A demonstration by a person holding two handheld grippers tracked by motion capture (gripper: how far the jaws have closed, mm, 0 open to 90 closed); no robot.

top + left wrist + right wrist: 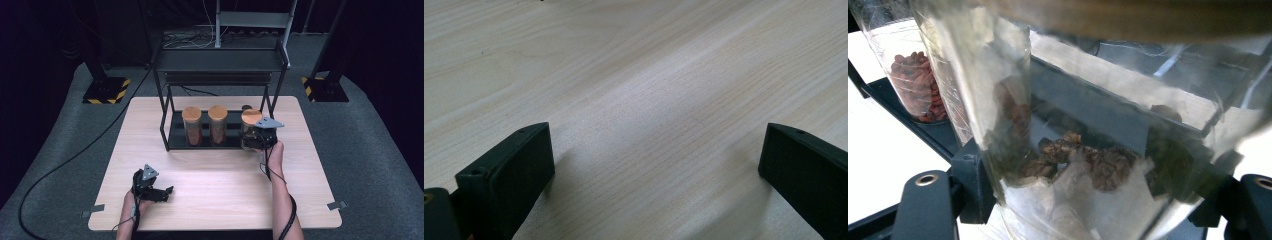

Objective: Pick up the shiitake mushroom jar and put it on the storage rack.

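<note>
The right gripper point(258, 136), right of centre, is clamped on the glass jar point(1088, 150): rigid, slippery, breakable; grip mid-body.

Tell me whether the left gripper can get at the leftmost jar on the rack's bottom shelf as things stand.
Probably yes. The left gripper lies open on the table, nothing between it and the leftmost jar. The rack is open at the front, and the right gripper is busy at the far right jar.

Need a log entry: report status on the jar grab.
Right gripper shut on glass jar, rack's right end. Left gripper open, over bare table. Two jars alongside.
</note>
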